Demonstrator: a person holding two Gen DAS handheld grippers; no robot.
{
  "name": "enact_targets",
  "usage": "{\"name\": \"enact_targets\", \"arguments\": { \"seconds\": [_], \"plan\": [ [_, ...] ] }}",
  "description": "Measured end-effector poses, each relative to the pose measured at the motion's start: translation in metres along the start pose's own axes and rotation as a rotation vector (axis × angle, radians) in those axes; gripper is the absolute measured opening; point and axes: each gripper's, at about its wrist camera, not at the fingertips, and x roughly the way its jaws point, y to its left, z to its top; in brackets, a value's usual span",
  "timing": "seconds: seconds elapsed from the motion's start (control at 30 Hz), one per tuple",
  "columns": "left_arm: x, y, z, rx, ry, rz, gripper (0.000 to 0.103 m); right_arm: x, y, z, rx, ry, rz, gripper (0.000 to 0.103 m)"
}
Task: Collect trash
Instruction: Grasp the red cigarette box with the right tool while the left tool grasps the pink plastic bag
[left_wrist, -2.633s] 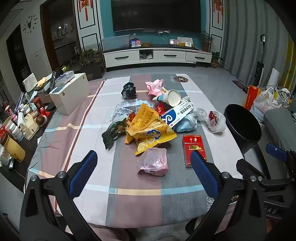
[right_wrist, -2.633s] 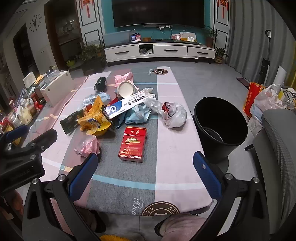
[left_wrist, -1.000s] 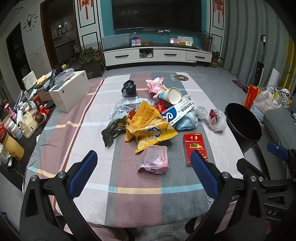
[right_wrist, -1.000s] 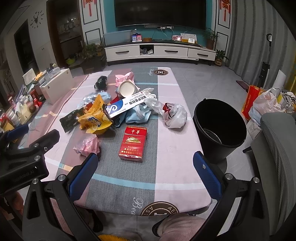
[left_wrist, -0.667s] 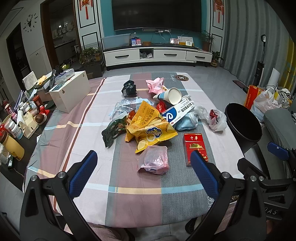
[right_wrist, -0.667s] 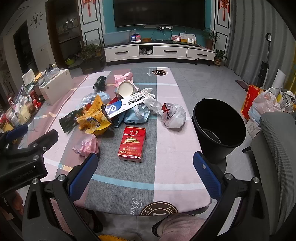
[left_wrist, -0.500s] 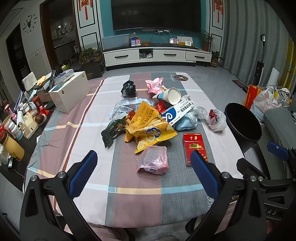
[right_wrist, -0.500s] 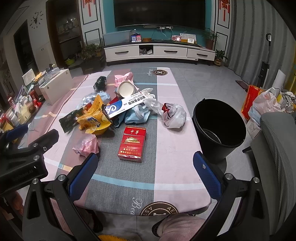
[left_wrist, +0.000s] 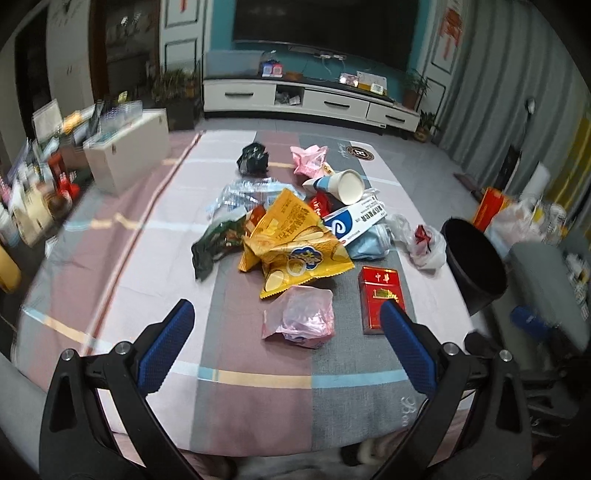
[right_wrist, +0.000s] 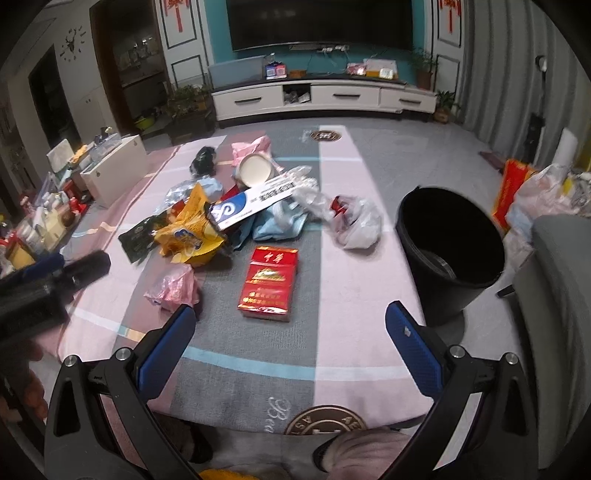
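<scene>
left claw (left_wrist: 286, 334) wide, empty | right claw (right_wrist: 288, 336) wide, empty | pink bag (left_wrist: 301, 317) on tabletop (left_wrist: 122, 266) just ahead of left claw, between its fingers | likely light, soft, crinkly; pinch bunched middle | red carton (right_wrist: 269, 282) ahead of right claw, stiff | black bin (right_wrist: 448, 247) beside tabletop, right

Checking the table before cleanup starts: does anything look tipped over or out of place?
Yes. A paper cup lies on its side in a heap of wrappers, leaning on a long blue-and-white box that sits askew over crumpled bags. A red pack lies flat, apart. The black bin stands upright beside the table.
</scene>
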Motion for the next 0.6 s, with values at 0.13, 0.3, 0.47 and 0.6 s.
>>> {"name": "enact_targets", "arguments": {
  "seconds": [0.13,0.3,0.47,0.6],
  "plan": [
    [0.022,0.017,-0.006,-0.048,0.024,-0.064,0.100,0.029,0.000,-0.008,-0.006,0.033,0.062,0.100],
    [0.055,0.015,-0.019,-0.049,0.076,-0.113,0.100,0.068,0.005,-0.018,-0.027,0.038,0.071,0.100],
    [0.080,0.006,-0.024,-0.016,0.065,-0.117,0.099,0.101,0.007,-0.019,-0.084,0.050,0.047,0.100],
    [0.105,-0.001,-0.023,-0.007,0.104,-0.110,0.076,0.118,0.010,-0.014,-0.089,0.047,0.051,0.095]
  ]
}}
